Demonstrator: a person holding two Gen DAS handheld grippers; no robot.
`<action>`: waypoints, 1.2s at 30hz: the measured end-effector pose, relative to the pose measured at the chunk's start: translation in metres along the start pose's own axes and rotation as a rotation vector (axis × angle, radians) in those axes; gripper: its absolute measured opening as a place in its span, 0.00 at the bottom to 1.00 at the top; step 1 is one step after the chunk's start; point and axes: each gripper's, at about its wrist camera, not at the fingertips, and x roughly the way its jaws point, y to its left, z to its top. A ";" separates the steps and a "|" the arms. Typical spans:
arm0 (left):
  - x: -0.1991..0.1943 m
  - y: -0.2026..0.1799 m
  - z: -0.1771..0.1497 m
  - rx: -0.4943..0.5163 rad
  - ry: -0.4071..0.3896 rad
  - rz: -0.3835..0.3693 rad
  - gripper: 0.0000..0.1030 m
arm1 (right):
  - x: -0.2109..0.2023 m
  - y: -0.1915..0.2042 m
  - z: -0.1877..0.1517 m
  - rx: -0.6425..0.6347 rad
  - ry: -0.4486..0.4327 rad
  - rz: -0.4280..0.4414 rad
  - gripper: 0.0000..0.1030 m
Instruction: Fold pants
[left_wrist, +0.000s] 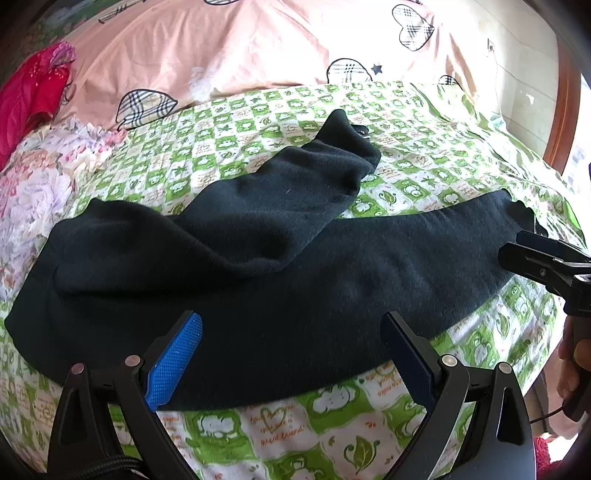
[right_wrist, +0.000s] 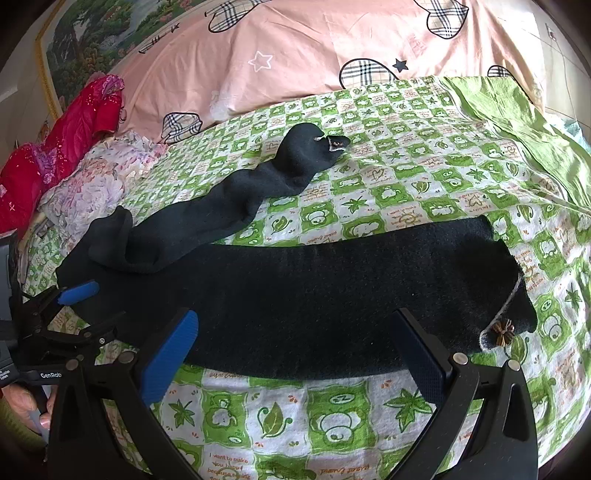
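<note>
Dark navy fleece pants (left_wrist: 295, 280) lie spread on a green-and-white checked bedspread (left_wrist: 280, 424). One leg lies straight across the near side; the other leg (right_wrist: 266, 184) is bunched and angles toward the far pillows. My left gripper (left_wrist: 291, 354) is open, its blue pads just above the near edge of the pants near the left end. My right gripper (right_wrist: 295, 347) is open over the near edge of the straight part, close to the end with a small brown ornament (right_wrist: 503, 332). Each gripper shows in the other's view: the right one (left_wrist: 532, 254) and the left one (right_wrist: 79, 291).
A pink duvet with plaid hearts (left_wrist: 229, 55) lies along the far side of the bed. A red garment (right_wrist: 70, 147) and a floral cloth (right_wrist: 96, 188) sit at the far left. A wooden frame (left_wrist: 565, 110) stands at the right.
</note>
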 end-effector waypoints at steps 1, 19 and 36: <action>0.001 -0.001 0.001 0.001 0.005 -0.002 0.95 | 0.000 0.000 0.001 0.003 0.005 -0.002 1.00; 0.047 -0.005 0.064 0.109 0.032 0.014 0.95 | 0.058 -0.025 0.085 0.094 0.067 0.051 0.82; 0.124 -0.014 0.101 0.215 0.151 -0.006 0.94 | 0.196 -0.093 0.167 0.383 0.187 0.148 0.48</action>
